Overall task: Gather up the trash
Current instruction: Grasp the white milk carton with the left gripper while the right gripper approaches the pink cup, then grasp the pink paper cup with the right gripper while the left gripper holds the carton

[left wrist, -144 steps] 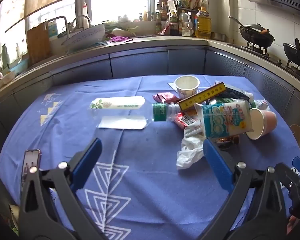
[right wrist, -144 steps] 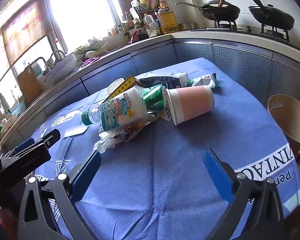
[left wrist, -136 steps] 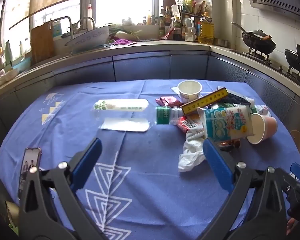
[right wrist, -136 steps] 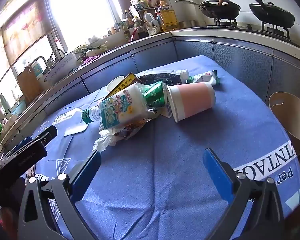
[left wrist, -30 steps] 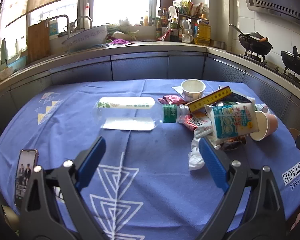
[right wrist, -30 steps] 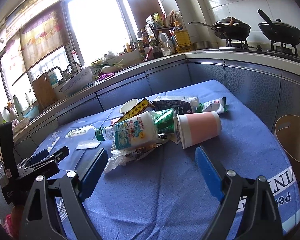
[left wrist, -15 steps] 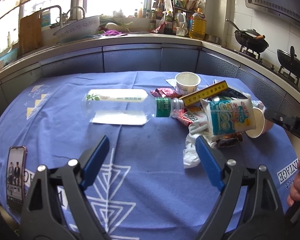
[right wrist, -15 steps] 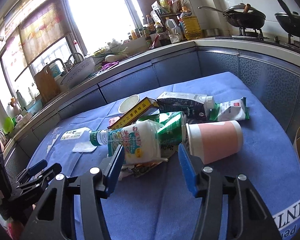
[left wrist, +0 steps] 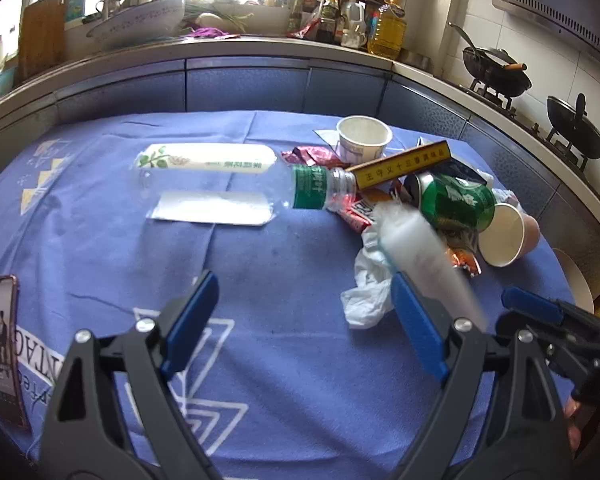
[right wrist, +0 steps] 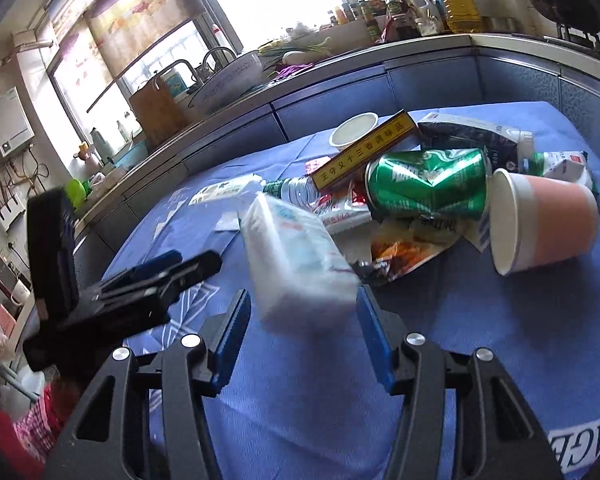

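A pile of trash lies on the blue tablecloth [left wrist: 260,360]. A white plastic packet [right wrist: 296,256] sits blurred between my right gripper's [right wrist: 300,332] blue fingers, which are narrowed around it; it shows blurred in the left wrist view [left wrist: 420,248]. Behind it lie a crushed green can [right wrist: 428,188], a pink paper cup [right wrist: 548,224] on its side, a yellow box [right wrist: 364,152], a clear bottle [left wrist: 220,184] and a white tissue [left wrist: 368,284]. My left gripper [left wrist: 300,324] is open and empty above the cloth.
A phone [left wrist: 0,340] lies at the table's left edge. An upright white cup [left wrist: 362,140] stands behind the pile. A tan bin [left wrist: 576,280] stands off the table's right edge. Kitchen counters ring the table, with woks [left wrist: 496,72] at right.
My right gripper has moved into the pile and narrowed its fingers around the white packet, which has shifted off the green can toward me. The left gripper has barely moved.
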A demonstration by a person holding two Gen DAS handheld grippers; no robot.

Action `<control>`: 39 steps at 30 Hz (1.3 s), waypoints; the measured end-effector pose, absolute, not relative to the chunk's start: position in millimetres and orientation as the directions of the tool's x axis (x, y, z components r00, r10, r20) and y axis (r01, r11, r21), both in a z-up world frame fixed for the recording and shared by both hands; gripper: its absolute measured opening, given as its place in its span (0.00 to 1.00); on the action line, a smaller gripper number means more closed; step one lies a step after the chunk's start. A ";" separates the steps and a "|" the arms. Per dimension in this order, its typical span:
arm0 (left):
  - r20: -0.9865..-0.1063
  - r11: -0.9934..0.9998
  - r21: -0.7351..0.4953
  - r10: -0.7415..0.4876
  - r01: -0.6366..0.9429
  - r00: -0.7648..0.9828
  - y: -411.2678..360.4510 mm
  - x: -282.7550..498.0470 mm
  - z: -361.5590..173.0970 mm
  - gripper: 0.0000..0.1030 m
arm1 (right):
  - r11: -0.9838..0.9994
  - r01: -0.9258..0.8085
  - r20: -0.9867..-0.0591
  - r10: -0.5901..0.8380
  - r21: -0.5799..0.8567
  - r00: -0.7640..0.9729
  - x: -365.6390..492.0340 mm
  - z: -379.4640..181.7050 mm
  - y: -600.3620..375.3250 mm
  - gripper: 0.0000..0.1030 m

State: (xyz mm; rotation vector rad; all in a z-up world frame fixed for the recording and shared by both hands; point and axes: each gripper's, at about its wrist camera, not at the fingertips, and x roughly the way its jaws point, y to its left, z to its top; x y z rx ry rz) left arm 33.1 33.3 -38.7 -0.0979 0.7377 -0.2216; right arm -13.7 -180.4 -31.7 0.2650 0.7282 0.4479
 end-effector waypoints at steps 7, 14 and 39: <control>-0.681 0.954 -0.201 -0.299 0.222 0.668 12.9 35.7 -46.7 0.83 | 0.871 -0.101 -0.594 0.408 0.480 0.694 -18.8 -48.8 -236.5 0.54; -0.714 0.930 -0.220 -0.359 0.294 0.601 -11.6 33.9 -54.6 0.93 | 0.668 0.050 -0.530 0.540 0.743 0.654 18.2 -75.4 -282.0 0.45; -0.634 0.909 -0.169 -0.397 0.381 0.664 7.1 -24.5 -33.7 0.41 | 0.509 -0.012 -0.437 0.750 0.861 0.497 -24.6 -82.4 -279.3 0.04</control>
